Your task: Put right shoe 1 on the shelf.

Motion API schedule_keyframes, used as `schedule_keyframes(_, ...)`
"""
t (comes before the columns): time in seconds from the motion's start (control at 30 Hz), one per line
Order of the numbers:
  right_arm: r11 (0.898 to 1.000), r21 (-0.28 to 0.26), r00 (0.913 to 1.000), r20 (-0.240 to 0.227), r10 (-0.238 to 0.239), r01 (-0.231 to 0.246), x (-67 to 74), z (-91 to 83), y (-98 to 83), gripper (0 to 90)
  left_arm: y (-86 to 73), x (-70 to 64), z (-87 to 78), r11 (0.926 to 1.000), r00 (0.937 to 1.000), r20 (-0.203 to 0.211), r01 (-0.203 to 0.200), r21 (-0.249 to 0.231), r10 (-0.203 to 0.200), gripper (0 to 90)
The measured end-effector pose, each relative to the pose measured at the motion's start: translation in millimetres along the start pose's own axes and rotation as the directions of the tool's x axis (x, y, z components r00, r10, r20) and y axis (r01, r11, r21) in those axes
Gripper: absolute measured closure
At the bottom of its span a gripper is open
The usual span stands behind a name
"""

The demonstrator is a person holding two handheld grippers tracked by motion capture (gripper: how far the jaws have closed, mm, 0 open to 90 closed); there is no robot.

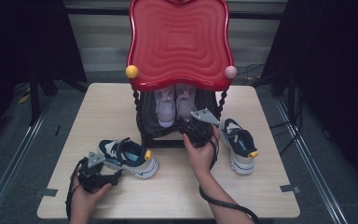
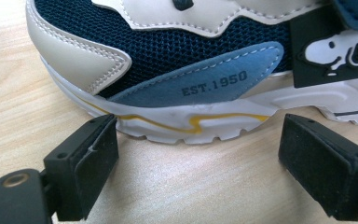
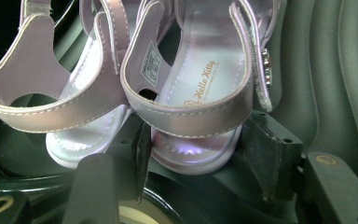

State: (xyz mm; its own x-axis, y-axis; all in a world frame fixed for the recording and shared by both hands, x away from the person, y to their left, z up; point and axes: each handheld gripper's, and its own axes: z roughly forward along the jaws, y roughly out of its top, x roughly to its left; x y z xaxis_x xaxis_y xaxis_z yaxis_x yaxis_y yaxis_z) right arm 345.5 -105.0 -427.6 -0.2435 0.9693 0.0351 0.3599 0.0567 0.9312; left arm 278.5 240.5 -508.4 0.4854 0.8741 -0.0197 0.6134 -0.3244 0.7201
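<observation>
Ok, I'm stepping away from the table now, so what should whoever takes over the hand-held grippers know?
Left hand-held gripper: open, jaws facing the side of the navy sneaker on the table, not touching it.
Right hand-held gripper: jaws either side of the heel of one pink sandal on the dark shelf under the red lid; firm grip unconfirmed.
Second sandal lies beside it. Second sneaker lies on the table by the rack.
Done: both sandals on the shelf.
Left, probably: both sneakers.
</observation>
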Motion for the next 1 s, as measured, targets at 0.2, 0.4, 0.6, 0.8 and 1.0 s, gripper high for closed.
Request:
schedule_keyframes(0.2,1.000,0.002,0.9997,-0.016,-0.020,0.020,-2.5,-0.8,-0.4,39.8,0.0,0.0,0.0,1.0000,1.0000,-0.001,0.000,0.000,0.000,11.6)
schedule_keyframes(0.4,0.999,0.003,0.9976,-0.045,-0.052,0.052,-5.3,-10.5,2.0,33.6,0.0,0.0,0.0,1.0000,1.0000,-0.001,0.000,0.000,0.000,11.6)
schedule_keyframes(0.6,0.999,0.013,0.9935,-0.105,-0.044,0.046,-15.4,-22.9,1.2,28.9,0.0,0.0,0.0,1.0000,1.0000,-0.001,0.000,0.000,0.000,11.6)
schedule_keyframes(0.8,0.996,0.026,0.9847,-0.152,-0.086,0.090,-21.3,-33.9,-3.6,25.3,0.0,0.0,0.0,1.0000,1.0000,0.000,0.001,-0.001,-0.001,11.6)
schedule_keyframes(1.0,0.993,0.048,0.9756,-0.195,-0.101,0.112,-24.9,-44.7,-12.3,24.6,0.0,0.0,0.0,1.0000,1.0000,-0.001,0.000,0.000,0.000,11.6)
